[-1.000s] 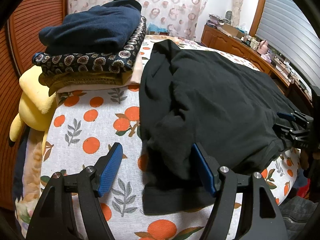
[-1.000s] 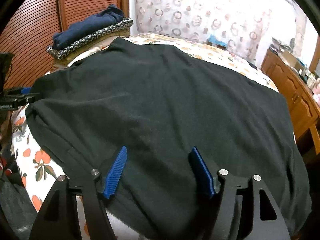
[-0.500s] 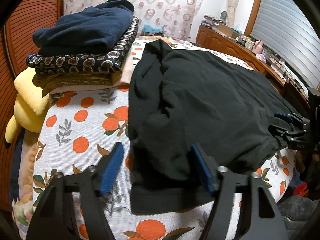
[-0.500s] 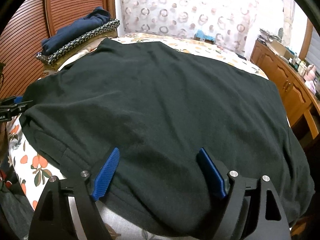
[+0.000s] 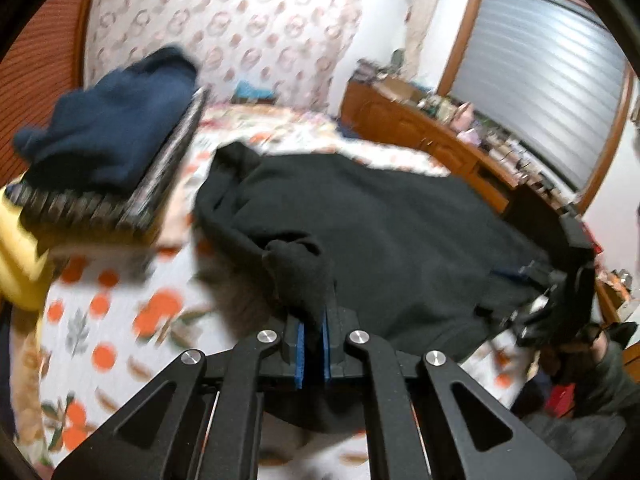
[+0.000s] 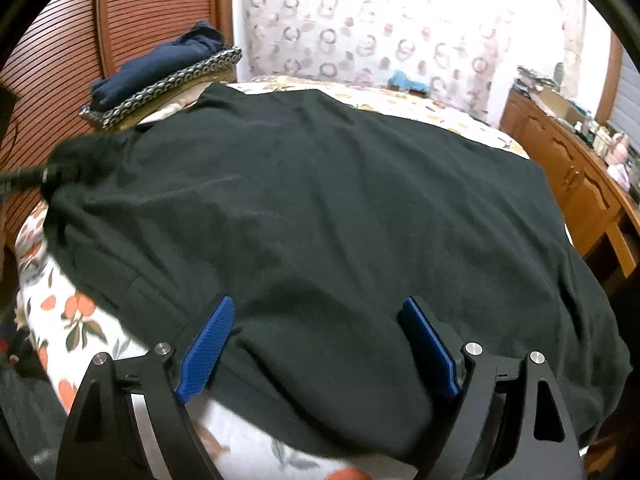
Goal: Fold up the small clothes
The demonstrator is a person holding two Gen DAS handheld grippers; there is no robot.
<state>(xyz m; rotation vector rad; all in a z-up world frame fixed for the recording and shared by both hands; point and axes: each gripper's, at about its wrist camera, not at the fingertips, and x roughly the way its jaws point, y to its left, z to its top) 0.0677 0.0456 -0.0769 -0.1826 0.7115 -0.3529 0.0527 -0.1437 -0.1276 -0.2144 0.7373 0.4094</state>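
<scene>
A black garment (image 5: 380, 232) (image 6: 320, 200) lies spread over the orange-patterned bedspread (image 5: 112, 320). My left gripper (image 5: 314, 320) is shut on a bunched fold of the garment's near left edge and holds it raised off the bed. That pinched corner rises at the far left of the right wrist view, where the left gripper (image 6: 24, 180) is a dark blur. My right gripper (image 6: 318, 312) stands over the garment's near hem. Its jaws are opening, the cloth lies under and between the blue pads (image 6: 208, 344), and they do not press on it.
A stack of folded clothes (image 5: 108, 152) (image 6: 160, 72), navy on top, sits at the head of the bed by the slatted wooden headboard (image 6: 140, 12). A yellow plush (image 5: 16, 248) lies to its left. A cluttered wooden dresser (image 5: 420, 132) (image 6: 568, 168) runs along the right.
My left gripper closed on the garment's edge and rose, pulling the cloth up into a peak. The right gripper's jaws spread wider over the hem and stayed in place.
</scene>
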